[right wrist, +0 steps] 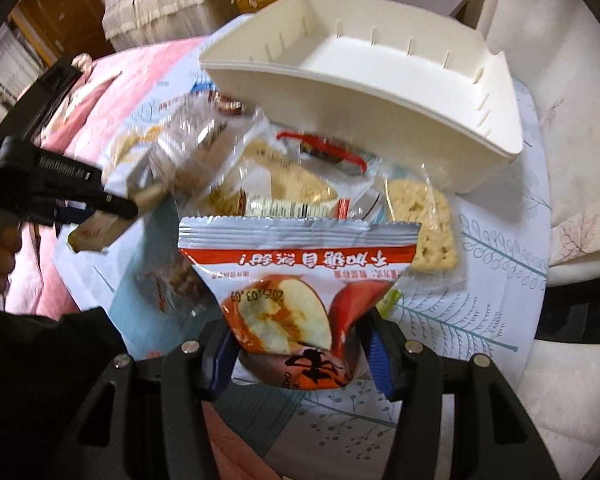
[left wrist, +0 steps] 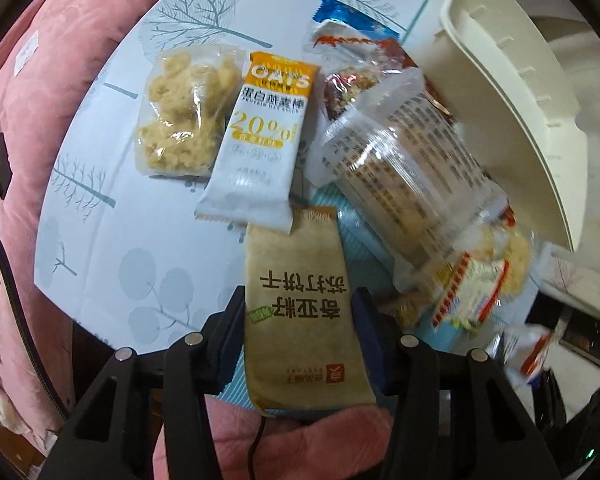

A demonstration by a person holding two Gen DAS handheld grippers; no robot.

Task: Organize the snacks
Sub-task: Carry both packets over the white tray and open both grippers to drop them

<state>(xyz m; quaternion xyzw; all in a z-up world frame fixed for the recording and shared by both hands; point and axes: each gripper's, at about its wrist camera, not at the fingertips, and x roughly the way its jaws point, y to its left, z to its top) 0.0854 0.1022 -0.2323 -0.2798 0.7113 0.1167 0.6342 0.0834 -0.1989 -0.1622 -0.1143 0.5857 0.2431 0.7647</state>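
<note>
We see our left tool clamped on a tan chia-seed soda cracker packet, its two fingers pressing the packet's long edges while the packet points out over the bench, which wears a pale cloth printed with grey-blue trees. Just past the packet's far end lies a white and orange OATS protein bar, its lower corner touching or overlapping the cracker packet. Beside the bar, on its left, sits a clear bag of yellowish crispy pieces. To the right we find a blurred clear-wrapped stack of crackers resting on a heap of other wrappers, with a blue packet at the far end of the heap. A cream plastic bin stands tilted at the right edge. From the right wrist view, our right tool grips a silver and red dried-apple packet by its lower part, crumpling it between the blue pads. Beyond it lie a clear-wrapped square noodle cake and more wrapped snacks, close beside the cream bin, which is empty inside. The left tool shows at the left of this view, carrying its tan packet.
</note>
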